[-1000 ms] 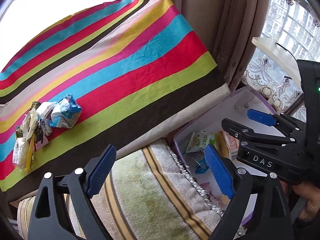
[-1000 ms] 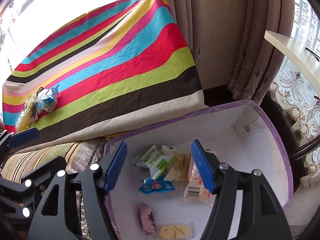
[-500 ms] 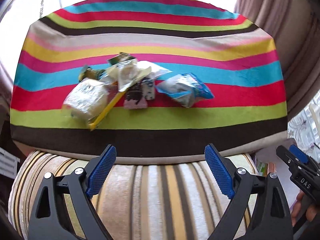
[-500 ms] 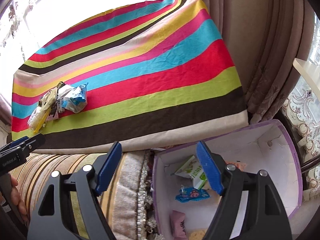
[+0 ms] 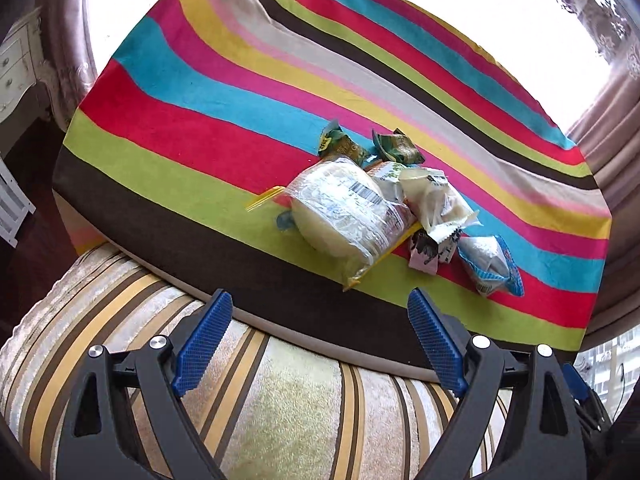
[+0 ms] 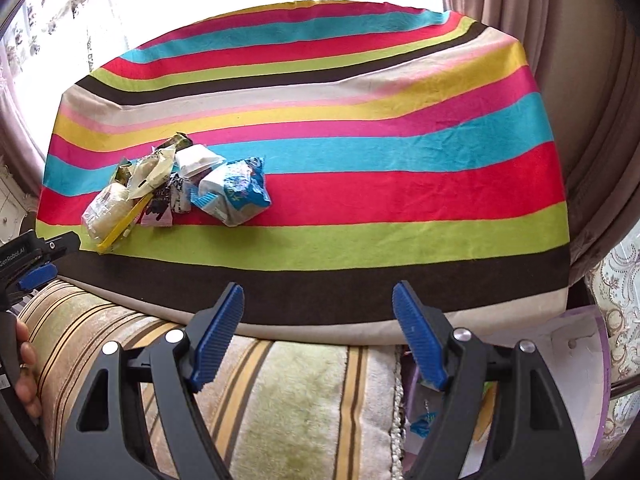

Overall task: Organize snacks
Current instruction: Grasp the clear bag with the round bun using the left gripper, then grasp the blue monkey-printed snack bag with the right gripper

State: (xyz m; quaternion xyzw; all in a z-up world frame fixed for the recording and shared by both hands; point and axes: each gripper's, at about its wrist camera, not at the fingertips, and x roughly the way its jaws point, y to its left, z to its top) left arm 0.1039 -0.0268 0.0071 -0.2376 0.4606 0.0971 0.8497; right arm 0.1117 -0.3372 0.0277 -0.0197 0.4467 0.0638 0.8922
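1. Snacks (image 5: 384,204) lie in one heap on my striped cloth (image 5: 224,128), seen from my left wrist: I count one big clear bun pack (image 5: 340,212), two dark green packets (image 5: 396,148) behind it, one pale wrapped bun (image 5: 436,200), one blue-and-white bag (image 5: 488,260) at the right end, and one small dark-printed sachet (image 5: 424,252); more may hide underneath
2. My left gripper (image 5: 316,344) hangs over the striped cushion (image 5: 280,408) in front of the cloth, its two blue pads (image 5: 202,344) wide apart with nothing between them
3. From my right wrist the same heap (image 6: 176,188) sits at the cloth's left side, the blue-and-white bag (image 6: 236,192) nearest the middle
4. My right gripper (image 6: 318,332) has its jaws apart and empty, above the cushion (image 6: 280,412)
5. One purple-edged white box (image 6: 576,364) stands low at the right, beside the cushion, with a blue packet (image 6: 424,426) inside; the rest of its contents are hidden
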